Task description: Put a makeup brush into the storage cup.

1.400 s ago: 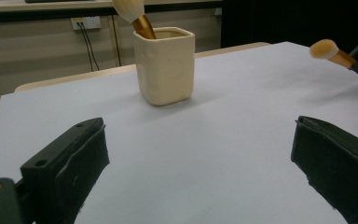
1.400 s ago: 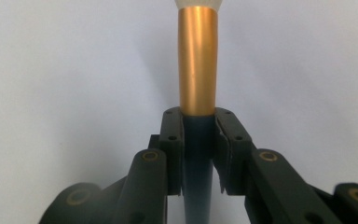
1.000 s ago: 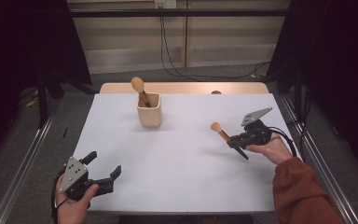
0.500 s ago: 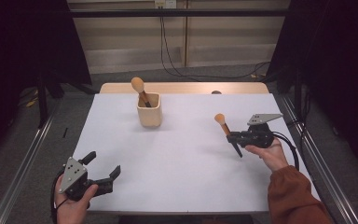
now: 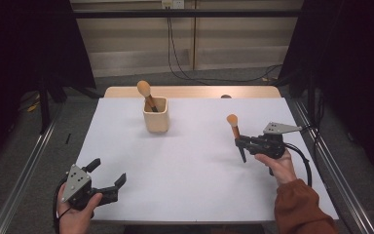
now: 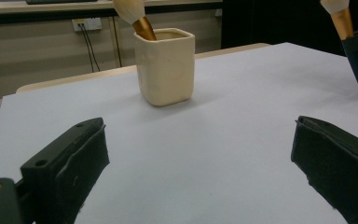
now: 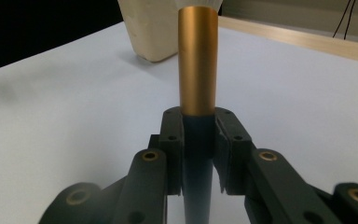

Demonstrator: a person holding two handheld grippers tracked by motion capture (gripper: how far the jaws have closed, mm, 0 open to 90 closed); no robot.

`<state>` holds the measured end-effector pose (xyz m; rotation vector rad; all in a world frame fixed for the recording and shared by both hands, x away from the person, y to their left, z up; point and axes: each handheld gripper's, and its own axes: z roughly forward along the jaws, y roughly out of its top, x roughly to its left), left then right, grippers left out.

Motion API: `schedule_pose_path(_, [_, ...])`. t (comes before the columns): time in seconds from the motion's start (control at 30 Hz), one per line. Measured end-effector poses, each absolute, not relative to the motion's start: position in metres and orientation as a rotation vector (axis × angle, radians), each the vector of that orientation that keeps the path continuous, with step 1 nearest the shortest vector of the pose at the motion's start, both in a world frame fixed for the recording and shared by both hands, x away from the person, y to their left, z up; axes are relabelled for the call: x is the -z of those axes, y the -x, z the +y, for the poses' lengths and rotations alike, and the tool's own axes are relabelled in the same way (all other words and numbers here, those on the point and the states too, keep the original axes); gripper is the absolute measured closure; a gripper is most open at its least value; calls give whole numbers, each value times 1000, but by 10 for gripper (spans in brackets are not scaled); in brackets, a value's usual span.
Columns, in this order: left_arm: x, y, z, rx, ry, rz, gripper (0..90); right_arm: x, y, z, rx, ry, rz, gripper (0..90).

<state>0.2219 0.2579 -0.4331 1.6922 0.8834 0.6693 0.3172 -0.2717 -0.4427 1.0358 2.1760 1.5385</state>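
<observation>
Here, your right gripper [image 5: 241, 142] was clenched on a makeup brush with a dark handle, a gold metal ferrule and a pale orange bristle head [image 5: 233, 127], held clear of the white table surface [image 5: 195, 161] on its right side. In the right gripper view the two black jaws pressed against the dark handle just below the gold ferrule [image 7: 196, 60], and the brush stood nearly upright, bristle end up. In the high view its pointed dark tail hung below the jaws, above the table.

Your left gripper [image 5: 108, 178] sat at the near left corner of the table, released, its jaws spread wide with nothing between them. In the left gripper view the two black pads [image 6: 77, 161] framed bare white surface.

A cream, square-sided ceramic cup [image 5: 156, 114] stood upright toward the far middle of the table, well apart from both grippers. A second brush of the same kind [image 5: 146, 93] leaned inside it, its round bristle head sticking up past the rim and tilted to the left. From the left gripper view you could see the cup [image 6: 164, 65] ahead and the held brush [image 6: 347, 32] at the upper right.
</observation>
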Motion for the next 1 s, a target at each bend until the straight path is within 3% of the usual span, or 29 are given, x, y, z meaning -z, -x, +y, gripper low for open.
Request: schedule_pose_path(1.0, [422,-221,232,-616,-1658,849,41,440,-298,-240,-1744,-904,2125,753])
